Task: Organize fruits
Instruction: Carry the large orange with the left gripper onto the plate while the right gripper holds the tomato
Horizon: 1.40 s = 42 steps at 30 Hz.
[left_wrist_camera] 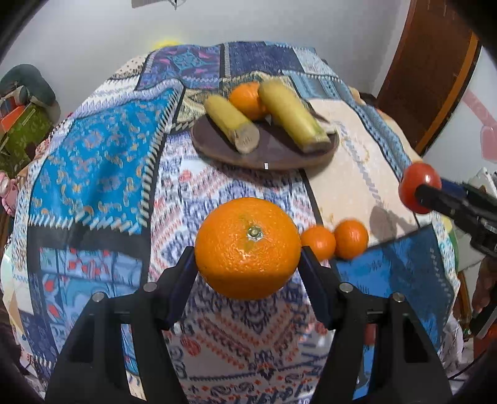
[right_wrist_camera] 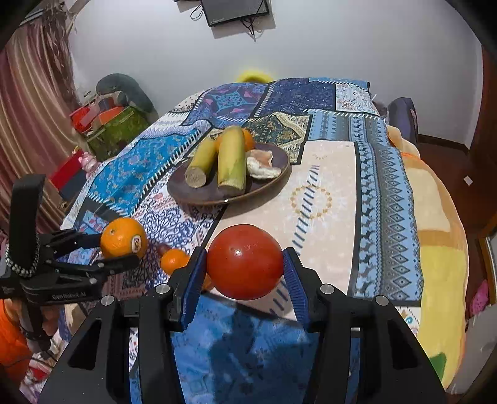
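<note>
right tool [right_wrist_camera: 245, 264] clamps tomato [right_wrist_camera: 245, 261] | left tool [right_wrist_camera: 119, 248] grips orange [right_wrist_camera: 123, 237] | plate [right_wrist_camera: 186, 189] beyond

**A lived-in room at home — likely a bedroom**

The fruit lies on a bed [right_wrist_camera: 326, 192] spread with a patchwork cover [left_wrist_camera: 93, 161] of blue and white prints, with a yellow-and-orange blanket [right_wrist_camera: 435, 236] along its right edge. White walls close it in; a striped curtain [right_wrist_camera: 28, 118] hangs at the left, and a brown wooden door [left_wrist_camera: 435, 77] stands at the right. In the corner by the curtain sit household odds and ends — a green box [right_wrist_camera: 115, 130], red containers [right_wrist_camera: 84, 115], a grey cushion [right_wrist_camera: 124, 87]. A dark screen [right_wrist_camera: 236, 11] with dangling cables is fixed high on the wall.
</note>
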{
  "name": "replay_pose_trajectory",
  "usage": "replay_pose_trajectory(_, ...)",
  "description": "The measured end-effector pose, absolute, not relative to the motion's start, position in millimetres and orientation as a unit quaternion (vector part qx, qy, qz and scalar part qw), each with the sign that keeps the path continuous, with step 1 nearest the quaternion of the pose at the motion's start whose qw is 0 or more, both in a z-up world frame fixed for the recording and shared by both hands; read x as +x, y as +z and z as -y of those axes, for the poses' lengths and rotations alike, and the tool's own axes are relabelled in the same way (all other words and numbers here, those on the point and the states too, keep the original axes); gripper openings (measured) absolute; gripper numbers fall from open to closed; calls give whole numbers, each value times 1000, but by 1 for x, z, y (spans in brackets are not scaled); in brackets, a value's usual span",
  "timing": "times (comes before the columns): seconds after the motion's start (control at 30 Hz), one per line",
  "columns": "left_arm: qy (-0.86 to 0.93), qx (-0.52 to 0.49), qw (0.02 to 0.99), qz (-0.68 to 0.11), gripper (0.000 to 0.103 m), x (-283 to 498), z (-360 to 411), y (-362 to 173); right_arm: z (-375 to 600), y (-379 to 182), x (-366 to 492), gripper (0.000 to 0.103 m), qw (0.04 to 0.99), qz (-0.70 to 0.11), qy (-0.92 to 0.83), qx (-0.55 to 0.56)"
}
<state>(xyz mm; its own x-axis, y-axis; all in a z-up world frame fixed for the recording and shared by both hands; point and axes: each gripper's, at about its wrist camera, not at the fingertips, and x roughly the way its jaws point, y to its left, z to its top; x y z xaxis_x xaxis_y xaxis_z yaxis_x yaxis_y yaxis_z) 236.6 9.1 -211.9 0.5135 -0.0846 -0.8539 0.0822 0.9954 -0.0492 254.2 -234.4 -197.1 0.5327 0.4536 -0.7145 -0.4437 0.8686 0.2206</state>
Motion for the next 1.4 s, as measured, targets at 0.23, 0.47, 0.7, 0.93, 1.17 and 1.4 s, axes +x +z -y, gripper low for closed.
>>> replay_pose_trajectory(0.23, -56, -4, 885, -462, 65, 275, -4, -192, 236, -196, 268, 47, 878, -404, 255, 7)
replay_pose_trajectory(0.47, -63, -2, 885, -462, 65, 319, 8, -198, 237, -199, 281, 47, 880, -402, 252, 5)
replay_pose_trajectory(0.7, -76, -20, 873, -482, 65, 345, 15, -217, 236, -208, 297, 47, 877, -410, 250, 4)
replay_pose_trajectory(0.93, -82, -8, 882, -464, 69, 341, 14, -211, 227, -204, 311, 47, 876, -407, 258, 8)
replay_pose_trajectory(1.17, -64, -35, 902, -425, 80, 321, -15, -187, 204, -185, 319, 47, 881, -384, 274, -9)
replay_pose_trajectory(1.4, -15, -37, 912, -408, 82, 307, -59, -182, 171, -166, 335, 47, 885, -361, 293, -25)
